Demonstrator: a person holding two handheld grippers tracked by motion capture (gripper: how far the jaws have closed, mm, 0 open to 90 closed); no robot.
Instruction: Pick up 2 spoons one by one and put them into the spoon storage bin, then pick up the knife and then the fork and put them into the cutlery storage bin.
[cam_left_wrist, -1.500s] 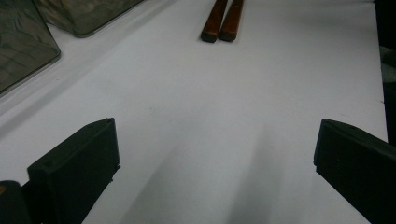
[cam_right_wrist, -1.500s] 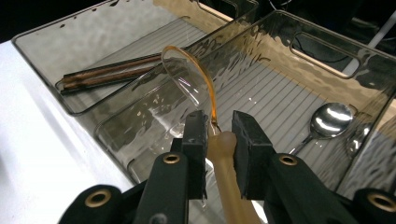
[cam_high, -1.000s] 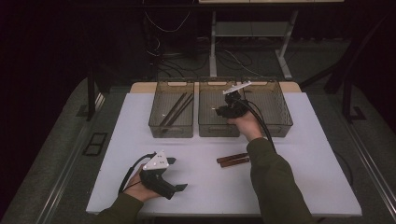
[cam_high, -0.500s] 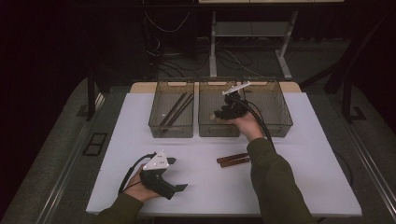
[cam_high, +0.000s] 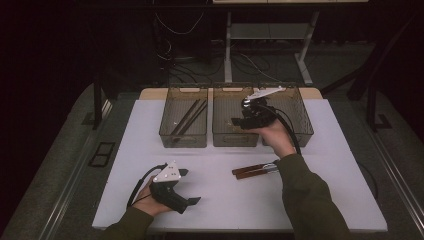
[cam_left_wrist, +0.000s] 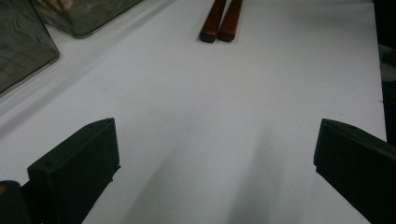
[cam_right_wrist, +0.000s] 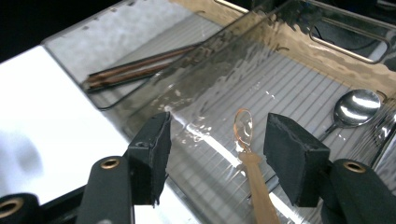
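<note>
Your right gripper (cam_right_wrist: 215, 154) has just been opening, and its jaws now stand partly apart over the middle clear ribbed plastic bin (cam_high: 227, 137), where the small translucent amber plastic spoon (cam_right_wrist: 250, 172) lies loose on the floor beside a shiny metal spoon (cam_right_wrist: 352, 109), no pad touching it. If you draw back low, a jaw could catch the near wall and shift or tip the bin. Your left gripper (cam_left_wrist: 215, 163) rests wide and empty on the white table (cam_high: 215, 200), and an early sweep could knock the pair of dark brown wooden chopsticks (cam_left_wrist: 222, 21).
</note>
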